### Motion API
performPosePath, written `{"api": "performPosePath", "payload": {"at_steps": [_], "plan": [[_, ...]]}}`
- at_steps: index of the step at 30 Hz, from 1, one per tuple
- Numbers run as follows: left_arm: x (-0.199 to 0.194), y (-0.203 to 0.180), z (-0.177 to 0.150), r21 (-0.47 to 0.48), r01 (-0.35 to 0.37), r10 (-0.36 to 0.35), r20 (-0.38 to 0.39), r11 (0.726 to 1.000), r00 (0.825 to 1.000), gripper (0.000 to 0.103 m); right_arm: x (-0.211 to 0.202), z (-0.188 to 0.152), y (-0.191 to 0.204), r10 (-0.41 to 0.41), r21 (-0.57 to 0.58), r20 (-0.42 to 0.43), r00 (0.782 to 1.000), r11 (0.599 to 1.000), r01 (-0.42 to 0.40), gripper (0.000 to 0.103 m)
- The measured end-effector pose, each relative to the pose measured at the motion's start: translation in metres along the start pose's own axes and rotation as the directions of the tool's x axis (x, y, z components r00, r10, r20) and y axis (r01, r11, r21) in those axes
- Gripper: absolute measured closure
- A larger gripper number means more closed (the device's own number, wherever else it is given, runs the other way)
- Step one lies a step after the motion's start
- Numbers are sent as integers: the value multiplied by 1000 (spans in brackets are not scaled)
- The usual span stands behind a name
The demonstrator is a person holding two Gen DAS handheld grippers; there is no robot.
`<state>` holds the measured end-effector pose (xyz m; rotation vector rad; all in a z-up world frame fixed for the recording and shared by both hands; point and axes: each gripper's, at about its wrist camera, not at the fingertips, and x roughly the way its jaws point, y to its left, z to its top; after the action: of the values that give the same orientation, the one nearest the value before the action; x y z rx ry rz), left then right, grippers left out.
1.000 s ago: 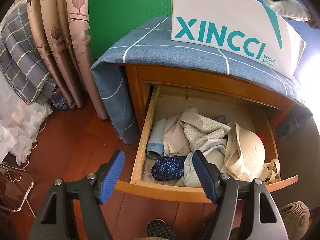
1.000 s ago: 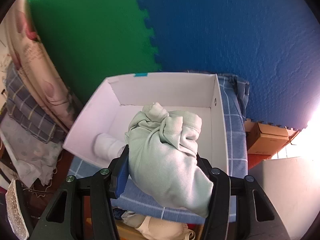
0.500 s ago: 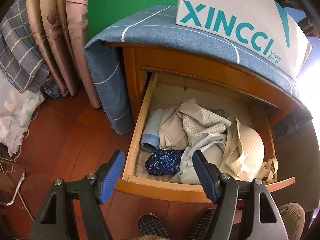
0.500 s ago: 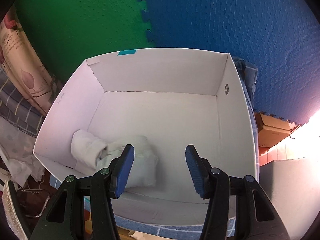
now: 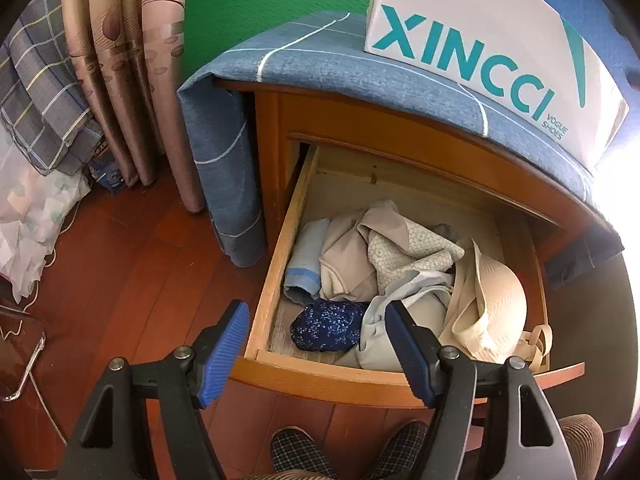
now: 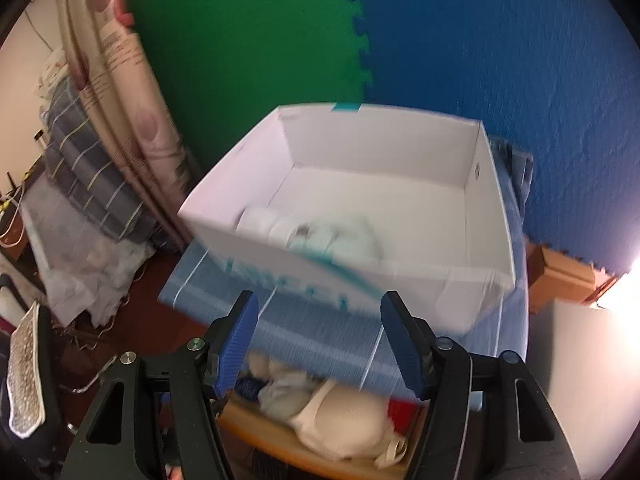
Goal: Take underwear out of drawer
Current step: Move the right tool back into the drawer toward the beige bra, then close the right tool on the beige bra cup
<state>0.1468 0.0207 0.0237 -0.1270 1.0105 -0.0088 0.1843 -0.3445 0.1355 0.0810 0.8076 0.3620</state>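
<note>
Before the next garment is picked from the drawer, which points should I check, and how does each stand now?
1. Drawer pulled open: ok.
2. Left gripper open, nothing held: ok.
3. Right gripper open, nothing held: ok.
4. Navy patterned piece uncovered at the drawer's front: ok.
5. White box has free space: ok.
6. Which pieces in the pile are underwear: cannot tell for most.

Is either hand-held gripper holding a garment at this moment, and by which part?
Nothing is held. The left hand-held gripper and right hand-held gripper are both open and empty.
</note>
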Motion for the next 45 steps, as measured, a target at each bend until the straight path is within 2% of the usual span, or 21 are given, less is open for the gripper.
{"api": "performPosePath", "payload": {"at_steps": [5,10,14,19,21,28,30,33,42,44,45], "plan": [[0,3,0,-15,5,-5,0,1000,1000,30,0,-45,1,15,12,-67,998,1000,-14,35],[0,4,1,-19,8,-8,-2,1000,1000,30,27,-86,-3,8,38,-177,984,999,-1,26],[1,5,1,-25,12,-12,-1,1000,1000,30,70,-114,-13,17,102,-299,954,995,14,24],[2,9,1,-45,29,-29,-2,999,1000,30,121,-140,-22,-10,148,-386,923,986,72,18],[2,11,1,-50,36,-37,-3,998,999,30,135,-145,-25,-28,159,-395,918,982,99,13],[3,13,1,-62,54,-54,-3,997,999,31,182,-152,-28,-64,168,-415,908,975,146,11],[4,14,1,-65,60,-60,-3,996,998,31,192,-152,-29,-69,168,-425,903,974,154,7],[5,15,1,-71,67,-68,-7,995,998,31,204,-150,-26,-105,129,-434,895,976,177,4],[9,17,1,-88,80,-81,-11,993,997,31,236,-154,-24,-206,-20,-501,841,974,226,1],[9,17,2,-88,81,-82,-11,993,997,31,247,-159,-28,-206,-35,-546,812,974,224,1],[9,17,2,-89,81,-82,-11,993,997,31,249,-161,-29,-205,-32,-551,809,974,225,1]]}}
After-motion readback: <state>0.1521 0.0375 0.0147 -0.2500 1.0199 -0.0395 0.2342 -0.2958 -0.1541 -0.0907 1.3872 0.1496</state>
